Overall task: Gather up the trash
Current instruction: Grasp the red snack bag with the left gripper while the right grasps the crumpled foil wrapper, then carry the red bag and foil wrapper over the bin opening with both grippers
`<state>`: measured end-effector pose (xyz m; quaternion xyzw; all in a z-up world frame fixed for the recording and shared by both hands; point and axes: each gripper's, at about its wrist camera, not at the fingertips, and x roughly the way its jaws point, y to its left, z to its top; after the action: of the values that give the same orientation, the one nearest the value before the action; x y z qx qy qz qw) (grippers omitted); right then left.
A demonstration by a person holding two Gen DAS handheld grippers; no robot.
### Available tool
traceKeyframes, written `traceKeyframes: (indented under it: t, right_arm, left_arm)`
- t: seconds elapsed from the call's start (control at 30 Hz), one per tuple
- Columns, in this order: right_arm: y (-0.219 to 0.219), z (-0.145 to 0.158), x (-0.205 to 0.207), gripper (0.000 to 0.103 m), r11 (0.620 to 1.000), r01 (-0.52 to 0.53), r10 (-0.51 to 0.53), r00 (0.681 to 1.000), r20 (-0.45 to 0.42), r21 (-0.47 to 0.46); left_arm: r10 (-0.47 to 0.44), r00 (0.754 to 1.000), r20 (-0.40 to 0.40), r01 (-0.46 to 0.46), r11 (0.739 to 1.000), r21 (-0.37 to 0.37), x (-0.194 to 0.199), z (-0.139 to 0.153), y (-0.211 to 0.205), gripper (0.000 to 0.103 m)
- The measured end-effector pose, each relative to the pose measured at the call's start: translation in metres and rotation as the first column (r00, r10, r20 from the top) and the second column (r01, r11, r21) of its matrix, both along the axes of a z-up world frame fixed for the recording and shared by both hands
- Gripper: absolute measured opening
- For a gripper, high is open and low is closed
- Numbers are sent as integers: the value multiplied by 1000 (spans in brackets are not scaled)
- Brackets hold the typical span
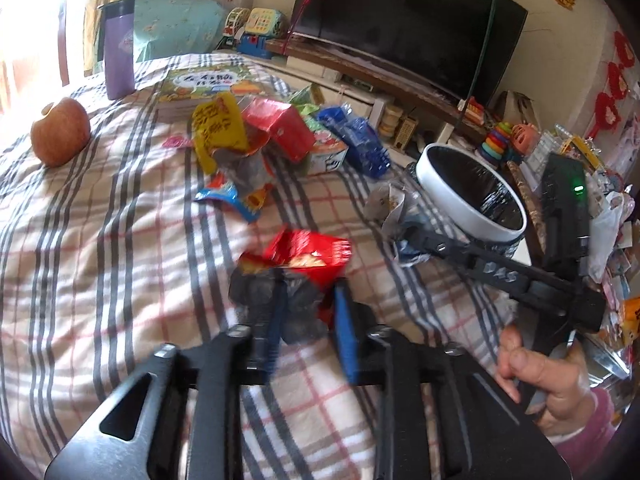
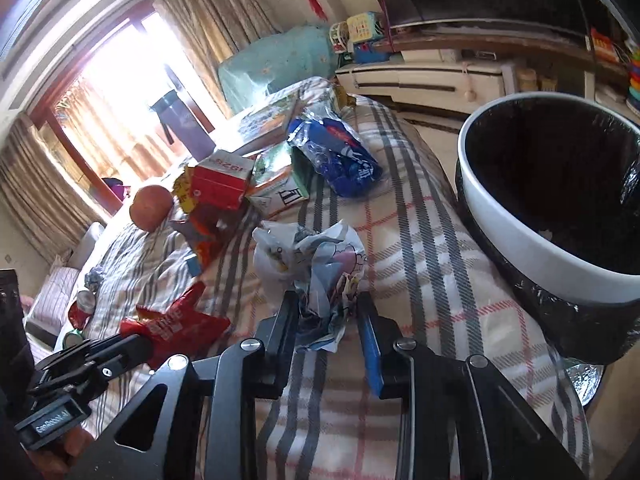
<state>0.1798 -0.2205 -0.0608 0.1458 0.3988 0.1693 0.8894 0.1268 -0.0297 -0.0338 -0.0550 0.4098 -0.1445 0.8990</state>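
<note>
My left gripper (image 1: 304,304) has its jaws around a red snack wrapper (image 1: 308,256) on the plaid blanket; the same wrapper (image 2: 176,328) shows in the right wrist view, held at the left gripper's tips. My right gripper (image 2: 326,320) has its jaws on either side of a crumpled white printed wrapper (image 2: 312,260), seen also in the left wrist view (image 1: 390,204). The white bin with a black liner (image 2: 516,220) stands right of the bed, also in the left wrist view (image 1: 468,192). More trash lies beyond: a yellow wrapper (image 1: 218,124), a red box (image 1: 280,128), a blue bag (image 1: 360,144).
An apple (image 1: 60,132), a purple cup (image 1: 116,48) and a picture book (image 1: 204,84) lie on the blanket (image 1: 100,260). A TV (image 1: 408,20) on a low cabinet and toys stand beyond the bed. A green carton (image 2: 280,188) sits by the red box.
</note>
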Motion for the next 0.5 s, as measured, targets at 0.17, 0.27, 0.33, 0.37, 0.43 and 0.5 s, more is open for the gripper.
traceKeyframes:
  t: [0.17, 0.27, 0.33, 0.37, 0.43, 0.5]
  right_arm:
    - [-4, 15, -20, 26, 1000, 0, 1, 999, 51, -19]
    - [-9, 21, -28, 26, 1000, 10, -9, 998, 69, -14]
    - [-13, 24, -31, 26, 1000, 17, -16, 997, 75, -10]
    - [-15, 25, -33, 26, 1000, 21, -20, 997, 78, -7]
    - [-17, 26, -35, 26, 1000, 26, -26, 997, 77, 0]
    - [-19, 27, -38, 26, 1000, 30, -30, 996, 80, 1]
  left_arm:
    - [-1, 999, -39, 1, 1000, -1, -4, -11, 2, 31]
    - [17, 998, -56, -17, 1000, -5, -8, -15, 5, 48]
    - [32, 998, -52, -33, 999, -15, -9, -15, 7, 58]
    - [38, 998, -51, -38, 999, -17, -8, -14, 7, 62]
    - [38, 998, -41, -39, 999, -14, -6, -13, 5, 62]
    - [41, 999, -32, -40, 999, 8, -2, -13, -1, 61]
